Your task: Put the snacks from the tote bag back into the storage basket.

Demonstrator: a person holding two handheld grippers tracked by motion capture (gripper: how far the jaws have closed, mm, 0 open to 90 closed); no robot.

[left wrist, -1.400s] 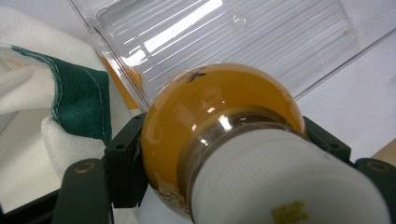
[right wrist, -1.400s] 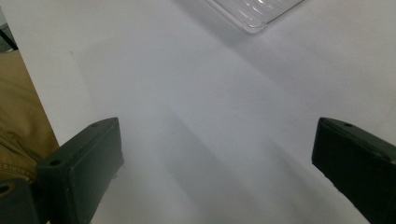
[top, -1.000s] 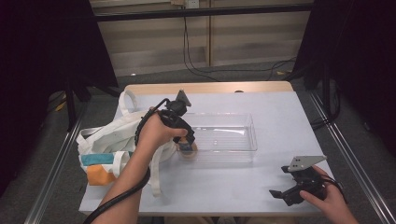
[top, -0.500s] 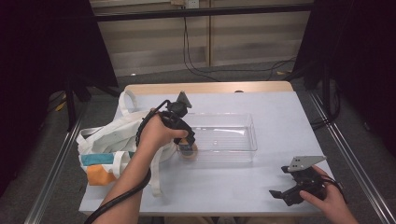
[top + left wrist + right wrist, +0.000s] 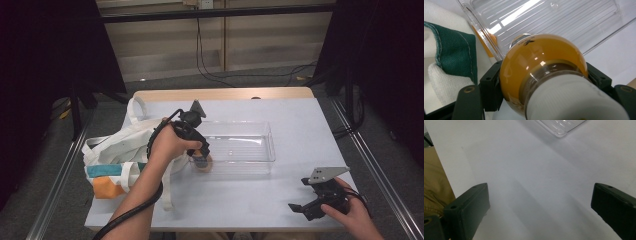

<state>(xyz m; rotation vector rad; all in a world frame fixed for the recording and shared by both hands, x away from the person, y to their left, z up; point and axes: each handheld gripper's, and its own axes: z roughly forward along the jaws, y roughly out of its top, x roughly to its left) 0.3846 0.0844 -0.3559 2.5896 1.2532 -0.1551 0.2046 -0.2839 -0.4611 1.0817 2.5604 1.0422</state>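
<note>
Table (image 5: 300,125) with tray and bag

A clear tray (image 5: 250,150) lies mid-table; a white tote bag (image 5: 115,150) hangs over its left edge.

Amber bulb (image 5: 536,65), white base; clear ribbed tray (image 5: 250,145); black tongs (image 5: 544,100).

High view looks forward and down over the whole worktop (image 5: 260,200). Both gripper views sit close, sharing the tray (image 5: 564,22).
</note>
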